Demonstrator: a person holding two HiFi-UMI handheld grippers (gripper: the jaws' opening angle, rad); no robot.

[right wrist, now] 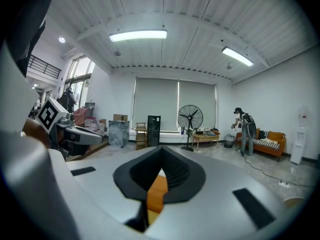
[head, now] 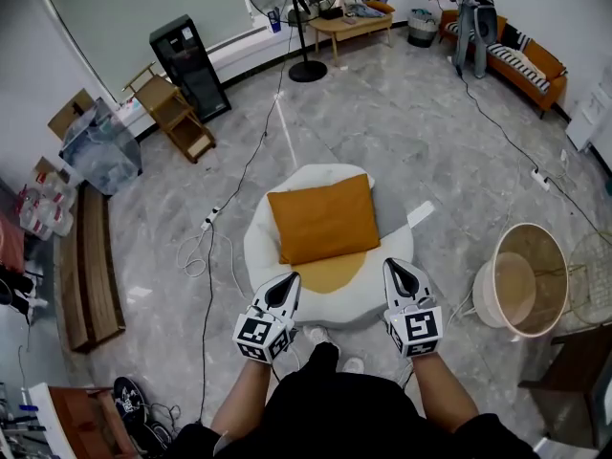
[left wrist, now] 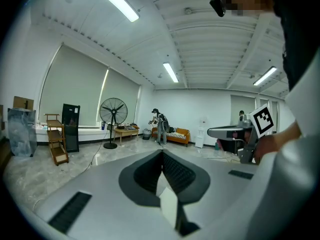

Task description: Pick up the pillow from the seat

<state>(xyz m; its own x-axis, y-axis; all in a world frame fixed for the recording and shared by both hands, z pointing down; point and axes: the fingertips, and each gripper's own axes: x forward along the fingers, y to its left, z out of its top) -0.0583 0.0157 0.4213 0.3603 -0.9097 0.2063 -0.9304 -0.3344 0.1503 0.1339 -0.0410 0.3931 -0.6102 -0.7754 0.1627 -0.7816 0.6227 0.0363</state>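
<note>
While the orange pillow (head: 323, 218) lies on the white seat (head: 387, 254), I hold my left gripper (head: 284, 292) and right gripper (head: 400, 277) at its near edge, both jaws pressed together on nothing.

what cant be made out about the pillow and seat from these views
Pillow: underside hidden in every view; left gripper view shows none of it, that gripper's body blocks it; right gripper view shows only an orange sliver.
Seat: head view, near edge partly under the left hand-held gripper and right hand-held gripper.
Far person: too small in both gripper views.
</note>
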